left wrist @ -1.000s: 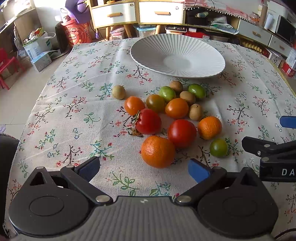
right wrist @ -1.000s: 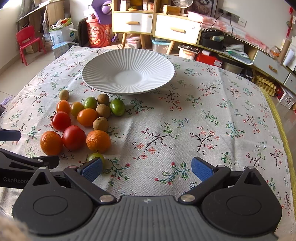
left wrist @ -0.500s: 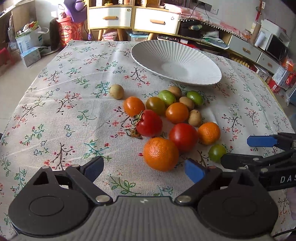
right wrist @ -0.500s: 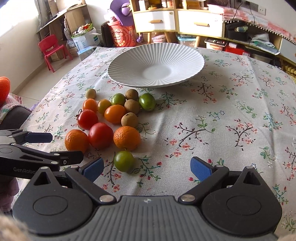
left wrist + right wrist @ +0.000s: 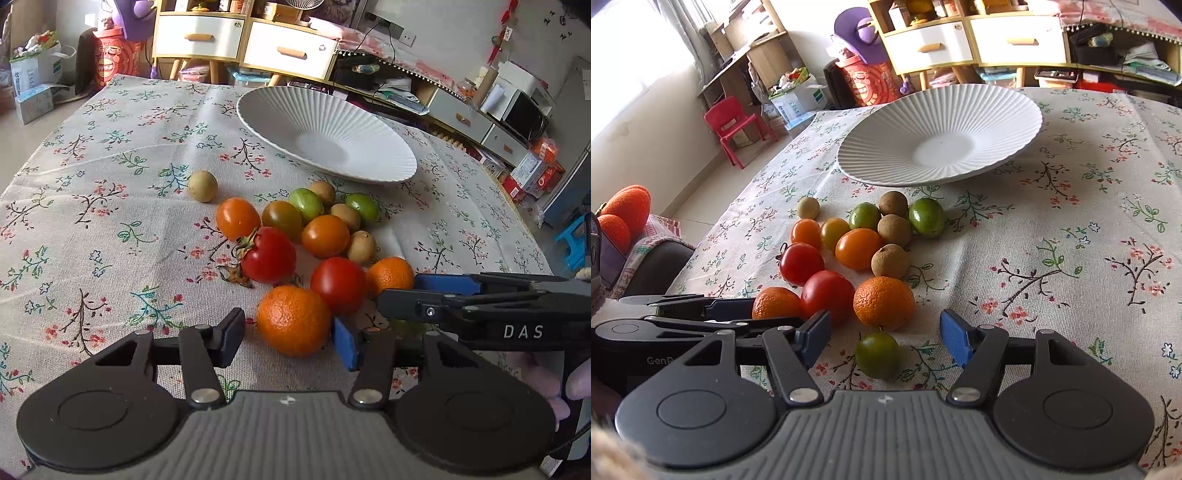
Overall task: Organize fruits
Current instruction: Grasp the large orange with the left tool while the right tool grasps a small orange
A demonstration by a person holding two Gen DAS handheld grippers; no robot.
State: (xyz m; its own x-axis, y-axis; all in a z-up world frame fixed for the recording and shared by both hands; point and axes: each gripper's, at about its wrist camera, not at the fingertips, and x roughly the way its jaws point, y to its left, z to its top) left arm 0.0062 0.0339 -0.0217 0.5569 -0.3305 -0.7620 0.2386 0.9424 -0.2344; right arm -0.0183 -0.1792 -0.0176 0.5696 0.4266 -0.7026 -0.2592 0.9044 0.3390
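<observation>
White and ribbed, the shallow plate point(image 5: 354, 122) sits toward the far edge of the table, bare inside, on a floral tablecloth point(image 5: 110, 221). The fruit lies in a loose cluster on the cloth between the plate and the near edge: a large orange point(image 5: 293, 319) nearest the left gripper point(image 5: 288, 341), two red tomatoes point(image 5: 267, 254) behind it, a smaller orange point(image 5: 884, 302) beside them, then orange and green cherry tomatoes, small brown longan-like fruits, and one brown fruit point(image 5: 202, 186) apart on the left side. The left gripper's jaws have just been closing and now stand at a middling gap with the large orange between them; its blue pads point(image 5: 345, 347) lie just beside the peel, and whether they touch it I cannot tell. The right gripper point(image 5: 884, 338) has also just been narrowing, and a small green tomato point(image 5: 877, 354) sits on the cloth in the gap, clearly apart from both pads. Each tool shows in the other's view, and the two lie close side by side over the near part of the cluster. White letters "DAS" show on the right tool's side in the left view, and "GenR", cut off, on the left tool in the right view. A red bucket point(image 5: 870, 86) with a printed cartoon face stands on the floor beyond the table.
</observation>
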